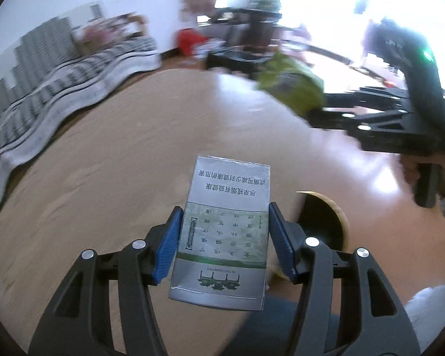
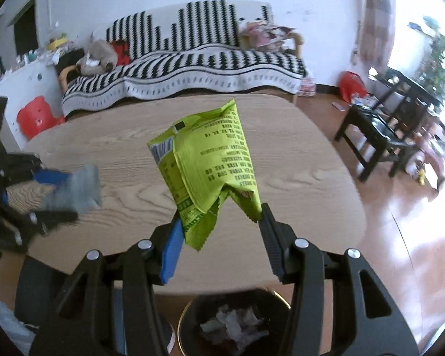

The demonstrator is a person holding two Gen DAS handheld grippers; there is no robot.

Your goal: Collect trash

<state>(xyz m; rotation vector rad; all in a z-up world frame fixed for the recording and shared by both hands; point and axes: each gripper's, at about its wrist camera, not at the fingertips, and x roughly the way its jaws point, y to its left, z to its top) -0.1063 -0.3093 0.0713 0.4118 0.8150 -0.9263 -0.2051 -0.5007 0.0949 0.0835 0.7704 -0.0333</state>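
Two grippers: both loaded, held over the table edge
Sofa (image 2: 192,68): back wall, black-and-white zigzag throw, clutter at both ends
Table (image 2: 296,154): light wood grain, rounded corners – sits between sofa and the grippers
Dark chair (image 2: 379,139): on the wood floor off the table's right side
Trash bin (image 2: 234,323): black, gold rim, on the floor just below the near table edge; crumpled paper inside; right wrist view looks straight down into it
Bin in left view (image 1: 332,219): partly hidden behind the right finger of the left gripper
Right gripper (image 2: 221,234): jaws fairly wide, green wrapper caught between them, lower edge against the blue pad (image 2: 172,249); contact at the other finger hard to tell
Green wrapper (image 2: 210,160): crumpled snack bag, black print, sticks up and forward from the fingers, above the table near its front edge
Left gripper (image 1: 224,240): jaws about box-width apart, pads pressed on both long sides of the cigarette box
Cigarette box (image 1: 222,228): silver and green, Chinese text, lengthwise between the fingers – held off the table, near its front edge
Left view of right gripper (image 1: 314,112): blurred, wrapper (image 1: 290,83) at its tip
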